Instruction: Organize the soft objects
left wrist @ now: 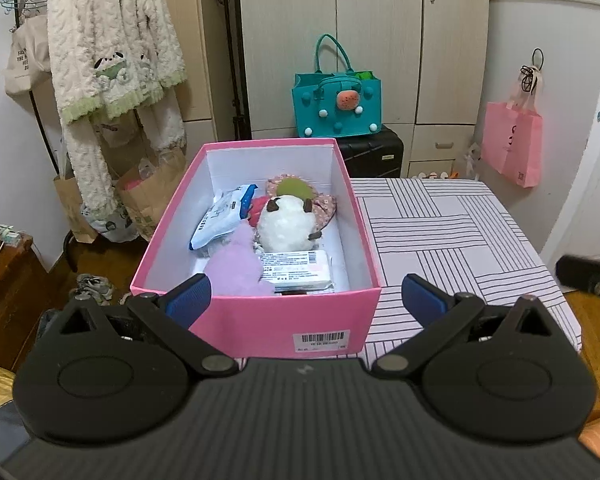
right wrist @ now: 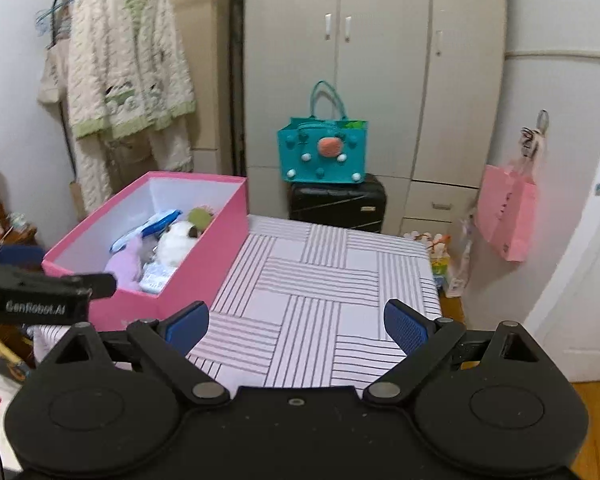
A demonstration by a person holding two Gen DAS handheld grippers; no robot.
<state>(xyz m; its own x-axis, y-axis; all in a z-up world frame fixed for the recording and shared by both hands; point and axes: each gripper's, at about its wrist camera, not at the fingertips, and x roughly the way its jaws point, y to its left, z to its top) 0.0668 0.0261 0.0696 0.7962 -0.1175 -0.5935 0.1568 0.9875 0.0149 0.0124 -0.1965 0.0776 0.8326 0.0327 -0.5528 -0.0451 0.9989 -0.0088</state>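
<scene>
since the soft toys (left wrist: 286,222) and packets already lie inside the pink box (left wrist: 260,316) at the left of the striped table (left wrist: 460,232), both the left gripper (left wrist: 306,294) and right gripper (right wrist: 296,322), fingers wide and empty, should by judgement approach only to tidy the contents evenly.

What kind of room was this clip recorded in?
Most likely a bedroom or dressing corner at home: a tall beige wardrobe, fluffy cream pyjamas hung on a rack, and a black hard-shell suitcase behind the striped-cloth table holding a pink cardboard box.
</scene>
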